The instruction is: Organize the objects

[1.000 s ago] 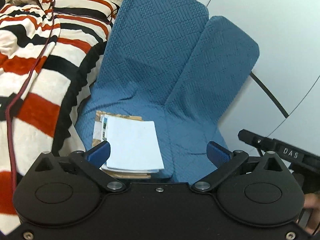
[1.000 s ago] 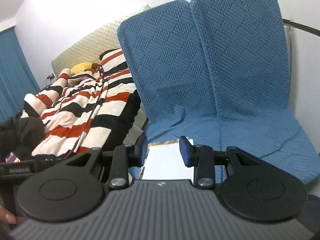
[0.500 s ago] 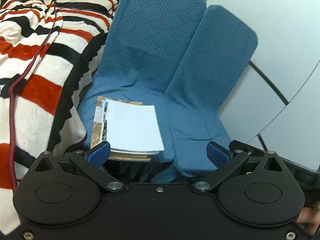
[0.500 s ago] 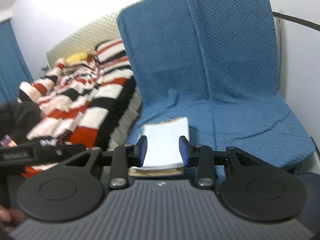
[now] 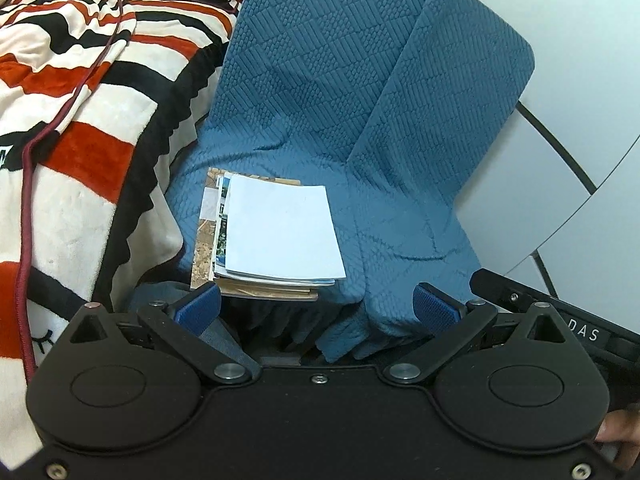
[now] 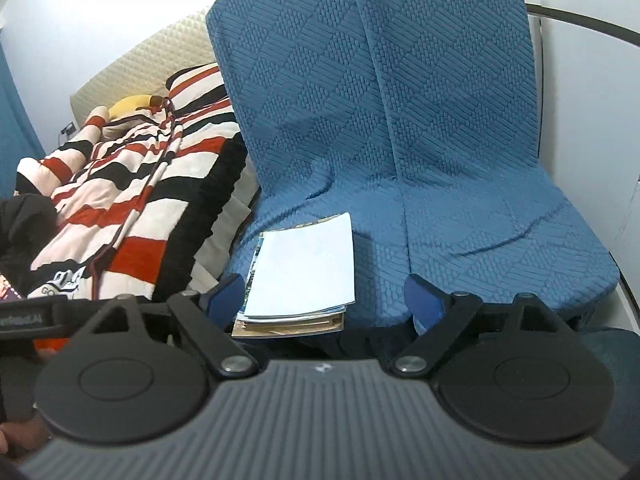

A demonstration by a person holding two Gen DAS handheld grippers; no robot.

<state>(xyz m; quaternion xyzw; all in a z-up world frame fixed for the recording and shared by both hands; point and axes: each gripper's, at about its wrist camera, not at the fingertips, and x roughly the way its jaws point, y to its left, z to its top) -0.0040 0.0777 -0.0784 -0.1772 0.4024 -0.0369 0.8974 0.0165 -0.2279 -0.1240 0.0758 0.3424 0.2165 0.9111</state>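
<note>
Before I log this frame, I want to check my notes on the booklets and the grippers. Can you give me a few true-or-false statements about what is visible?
1. A stack of booklets lies on the blue quilted seat cover. True.
2. The top sheet of the stack is plain and pale. True.
3. The right gripper is clamped on the stack. False: its jaws are opening, and the pads touch nothing; the stack sits ahead between them.
4. The left gripper is shut. False: its jaws stand wide apart and empty.
5. The striped blanket covers the stack. False: it lies beside the seat cover, apart from the stack.
</note>
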